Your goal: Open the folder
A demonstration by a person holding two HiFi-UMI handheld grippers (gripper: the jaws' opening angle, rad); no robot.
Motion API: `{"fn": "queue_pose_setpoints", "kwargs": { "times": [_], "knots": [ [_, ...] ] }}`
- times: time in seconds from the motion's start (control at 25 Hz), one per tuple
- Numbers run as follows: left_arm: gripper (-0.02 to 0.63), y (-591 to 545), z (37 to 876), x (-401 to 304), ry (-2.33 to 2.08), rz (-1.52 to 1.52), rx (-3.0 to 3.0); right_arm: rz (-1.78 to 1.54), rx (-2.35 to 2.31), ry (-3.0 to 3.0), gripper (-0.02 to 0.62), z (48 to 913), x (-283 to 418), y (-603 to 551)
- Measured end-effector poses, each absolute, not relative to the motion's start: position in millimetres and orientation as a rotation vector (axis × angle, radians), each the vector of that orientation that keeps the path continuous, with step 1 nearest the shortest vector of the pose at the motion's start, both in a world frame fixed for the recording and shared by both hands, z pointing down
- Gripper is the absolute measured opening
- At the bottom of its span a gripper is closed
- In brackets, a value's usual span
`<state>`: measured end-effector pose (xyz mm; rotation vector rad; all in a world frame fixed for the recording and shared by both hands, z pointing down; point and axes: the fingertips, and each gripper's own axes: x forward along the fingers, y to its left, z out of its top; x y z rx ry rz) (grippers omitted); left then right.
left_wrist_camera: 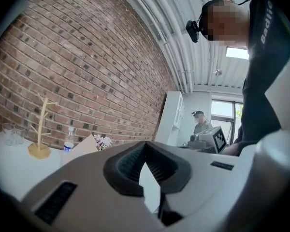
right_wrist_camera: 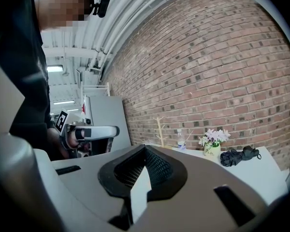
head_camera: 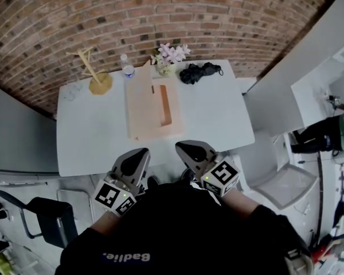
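Both tools are hovering short of the table (head_camera: 92, 136) in the head view, left gripper (head_camera: 139, 156) beside right gripper (head_camera: 186, 148); the folder (head_camera: 152, 105) is lying open toward the table's far edge. In the left gripper view, the jaws are meeting, empty. In the right gripper view, they are likewise touching, empty.

The left hand-held gripper (head_camera: 141, 153) and the right hand-held gripper (head_camera: 184, 147) are held side by side just in front of the torso (head_camera: 178, 228). They are near each other but apart, and their tips point away from the torso. Both lie about level, the right one tipped slightly down. The jaws of each are together at the tips, with nothing between them. The left cube (head_camera: 113, 198) and the right cube (head_camera: 222, 177) sit at the rear ends, close to the torso. The left sleeve (head_camera: 94, 236) and the right sleeve (head_camera: 266, 216) angle outward from the torso.
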<state>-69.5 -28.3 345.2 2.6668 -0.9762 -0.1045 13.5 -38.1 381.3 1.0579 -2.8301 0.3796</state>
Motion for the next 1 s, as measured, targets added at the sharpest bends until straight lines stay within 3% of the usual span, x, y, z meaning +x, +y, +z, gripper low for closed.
{"fn": "queue_pose_setpoints", "kwargs": {
  "times": [1.0],
  "knots": [
    [0.003,-38,344,-71,-0.976,-0.098,2.663,0.417,1.033,-2.862,0.028,378,2,-50]
  ]
}}
